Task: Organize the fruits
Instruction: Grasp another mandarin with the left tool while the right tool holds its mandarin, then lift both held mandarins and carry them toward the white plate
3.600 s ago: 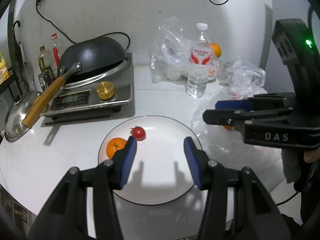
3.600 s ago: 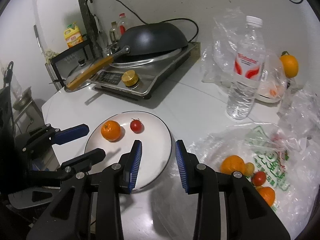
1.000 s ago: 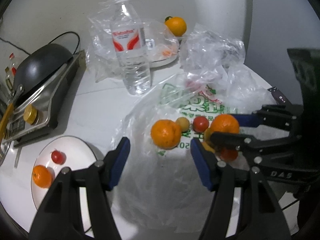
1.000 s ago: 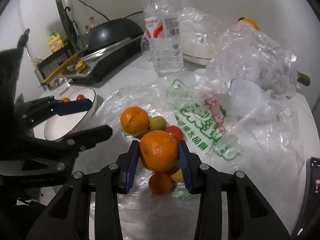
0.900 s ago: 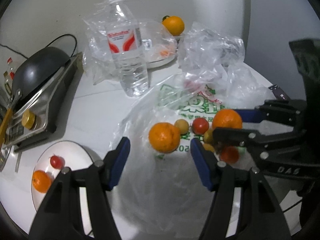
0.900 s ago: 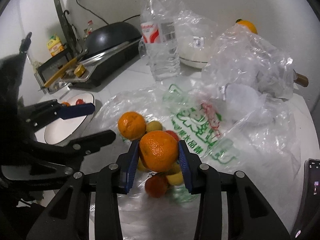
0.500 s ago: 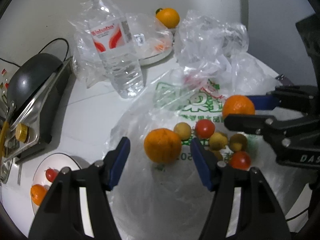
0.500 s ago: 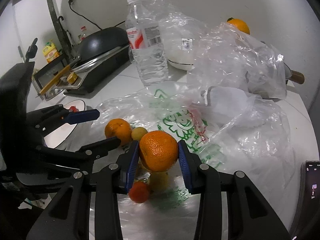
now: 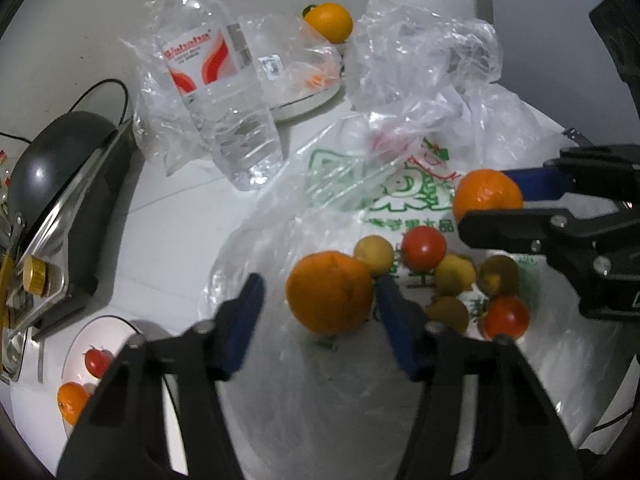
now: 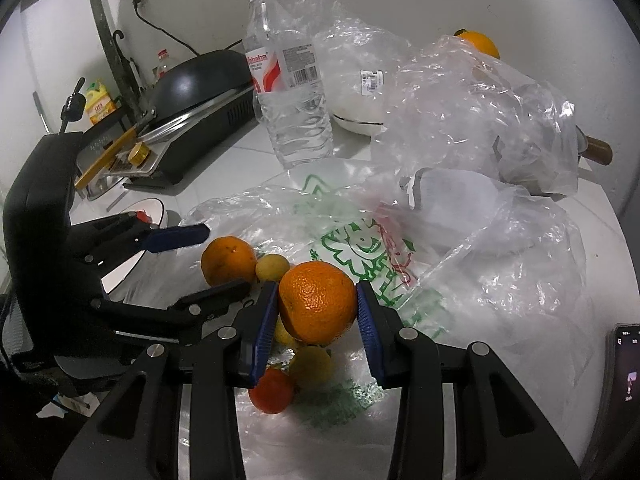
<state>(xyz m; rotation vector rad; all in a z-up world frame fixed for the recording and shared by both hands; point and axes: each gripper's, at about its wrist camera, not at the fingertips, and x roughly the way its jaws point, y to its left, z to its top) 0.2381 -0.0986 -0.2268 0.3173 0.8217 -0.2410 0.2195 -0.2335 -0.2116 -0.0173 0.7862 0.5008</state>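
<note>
Home kitchen. Black wok [image 9: 44, 172] sits on cooker [image 10: 192, 136] plugged into wall. Oil bottle [image 10: 98, 106] on rack behind. White bench [image 9: 168, 216] holds water bottle [image 9: 218, 80], plate [image 9: 80, 356], plastic bags [image 10: 472, 120] of fruit.

Two close wrist views angled down, sharing the fruit bag [image 9: 360, 200], bottle [image 10: 288, 80].
</note>
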